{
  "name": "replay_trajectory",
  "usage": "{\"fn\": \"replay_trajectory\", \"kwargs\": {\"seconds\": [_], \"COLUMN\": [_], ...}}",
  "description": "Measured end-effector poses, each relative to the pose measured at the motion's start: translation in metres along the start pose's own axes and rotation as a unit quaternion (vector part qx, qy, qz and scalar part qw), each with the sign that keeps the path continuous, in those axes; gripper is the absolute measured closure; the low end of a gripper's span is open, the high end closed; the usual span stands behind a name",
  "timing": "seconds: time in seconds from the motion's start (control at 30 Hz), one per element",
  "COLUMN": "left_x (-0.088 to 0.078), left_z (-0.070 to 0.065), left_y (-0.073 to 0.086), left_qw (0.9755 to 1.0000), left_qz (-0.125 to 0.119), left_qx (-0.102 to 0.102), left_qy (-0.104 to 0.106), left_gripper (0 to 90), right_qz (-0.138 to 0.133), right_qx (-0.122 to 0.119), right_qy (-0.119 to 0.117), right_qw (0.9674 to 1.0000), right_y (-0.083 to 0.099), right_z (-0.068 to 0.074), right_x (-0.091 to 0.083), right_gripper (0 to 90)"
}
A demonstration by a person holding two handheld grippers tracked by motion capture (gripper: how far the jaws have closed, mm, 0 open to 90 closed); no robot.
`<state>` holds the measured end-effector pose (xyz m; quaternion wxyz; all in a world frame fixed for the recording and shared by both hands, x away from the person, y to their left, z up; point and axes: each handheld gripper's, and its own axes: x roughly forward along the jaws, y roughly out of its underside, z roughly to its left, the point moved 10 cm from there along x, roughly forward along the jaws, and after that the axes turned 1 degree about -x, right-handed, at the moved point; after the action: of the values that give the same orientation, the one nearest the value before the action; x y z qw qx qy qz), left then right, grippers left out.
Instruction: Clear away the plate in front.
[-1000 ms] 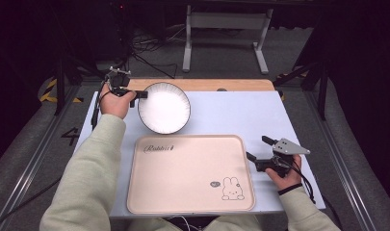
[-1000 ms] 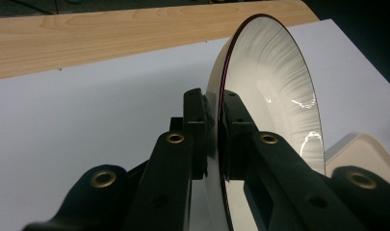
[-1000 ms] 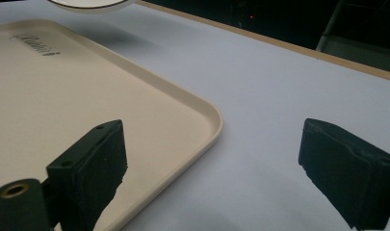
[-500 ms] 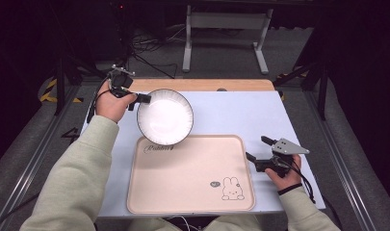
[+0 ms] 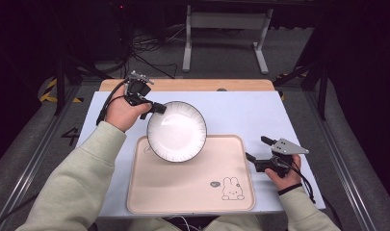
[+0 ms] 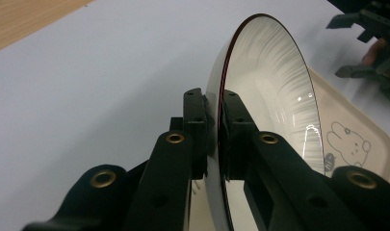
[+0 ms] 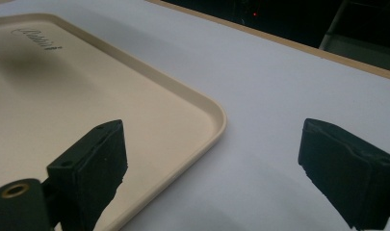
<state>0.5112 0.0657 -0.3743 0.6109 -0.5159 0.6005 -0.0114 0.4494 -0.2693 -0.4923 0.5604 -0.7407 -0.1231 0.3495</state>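
A: What is the left hand-held gripper (image 5: 156, 108) doing?

B: It is pinching the round white bowl with the thin dark rim (image 5: 176, 130). In the left gripper view one jaw sits inside the bowl (image 6: 274, 96) and one sits outside, tight on the edge.

A: Where is the bowl?

B: It is up in the air and tipped on its side. It hangs over the far left corner of the flat beige tray with the little bunny picture (image 5: 192, 192). The tray lies on the pale blue worktop (image 5: 240, 110).

A: Will the bowl be easy to carry?

B: I think it is hard and stiff, like a real dish. It looks shiny, so it may be slippery. It could break if it falls. It is held at one edge, so its weight pulls down on the far side and it may want to swing.

A: Where is a good place to hold it?

B: On the rim, like now. The rim is thin enough to fit between the jaws.

A: And the right hand-held gripper (image 5: 255, 152)?

B: It holds nothing. Its jaws are wide apart. It rests low, just beside the right edge of the tray (image 7: 183, 115).
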Motion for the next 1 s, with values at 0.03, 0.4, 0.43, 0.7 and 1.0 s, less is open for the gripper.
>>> {"fn": "replay_trajectory", "kwargs": {"seconds": [0.03,0.4,0.43,0.7,1.0], "left_x": [0.001,0.001,0.002,0.007,0.018], "left_z": [-0.007,-0.038,-0.041,-0.063,-0.077], "left_y": [0.000,0.001,0.002,0.007,0.015], "left_qw": [0.9999,0.9975,0.9968,0.9893,0.9810], "left_qz": [0.005,0.022,0.025,0.042,0.066], "left_qx": [0.009,0.059,0.065,0.117,0.151], "left_qy": [0.001,0.032,0.039,0.076,0.102], "left_gripper": [83.3,83.3,83.3,83.3,83.3], "right_qz": [0.000,0.003,0.003,0.004,0.006], "right_qx": [0.000,-0.002,-0.003,-0.004,-0.006], "right_qy": [0.000,-0.001,-0.001,-0.002,-0.003], "right_qw": [1.0000,1.0000,1.0000,1.0000,1.0000], "right_y": [0.000,0.000,0.000,0.000,0.001], "right_z": [0.000,0.001,0.001,0.001,0.001], "right_x": [0.000,0.000,0.000,0.001,0.001], "right_gripper": [10.0,10.0,10.0,10.0,10.0]}}
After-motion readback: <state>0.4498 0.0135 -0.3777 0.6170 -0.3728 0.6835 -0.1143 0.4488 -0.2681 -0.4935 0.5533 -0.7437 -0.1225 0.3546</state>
